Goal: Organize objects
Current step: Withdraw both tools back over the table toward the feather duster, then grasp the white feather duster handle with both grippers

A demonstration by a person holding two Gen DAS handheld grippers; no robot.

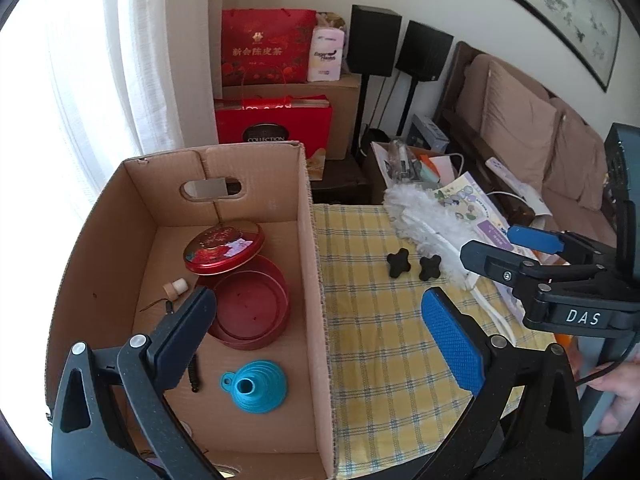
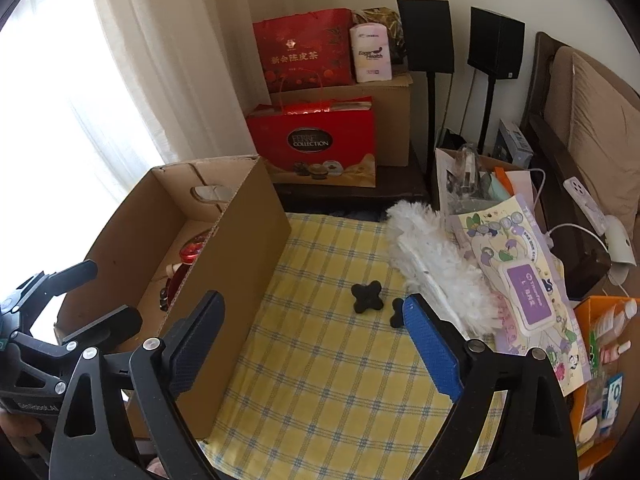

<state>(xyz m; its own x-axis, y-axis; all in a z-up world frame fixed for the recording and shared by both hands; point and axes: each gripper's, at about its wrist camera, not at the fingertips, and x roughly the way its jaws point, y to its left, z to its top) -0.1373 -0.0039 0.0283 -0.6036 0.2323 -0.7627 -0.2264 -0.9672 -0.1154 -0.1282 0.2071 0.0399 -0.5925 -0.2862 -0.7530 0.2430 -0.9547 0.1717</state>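
Note:
An open cardboard box (image 1: 310, 264) (image 2: 236, 256) stands on a yellow checked cloth (image 1: 380, 340) (image 2: 328, 360). Inside lie a red tin base (image 1: 248, 312), its red lid (image 1: 224, 246), a teal funnel (image 1: 252, 386) and a small cork (image 1: 175, 287). Two black cross-shaped knobs (image 1: 399, 263) (image 1: 429, 267) lie on the cloth; they also show in the right wrist view (image 2: 367, 297) (image 2: 397, 313). A white duster (image 1: 424, 224) (image 2: 432, 260) lies beyond them. My left gripper (image 1: 320, 332) is open and empty, straddling the box's right wall. My right gripper (image 2: 316, 344) (image 1: 512, 248) is open and empty above the cloth.
A pack of wipes (image 2: 528, 300) and papers lie right of the duster. Red gift bags (image 2: 312, 144), a carton (image 2: 384, 120) and two speakers (image 2: 426, 34) stand at the back. A sofa (image 1: 540, 140) is at right, a curtain (image 2: 100, 80) at left. An orange box of small items (image 2: 604, 340) sits at right.

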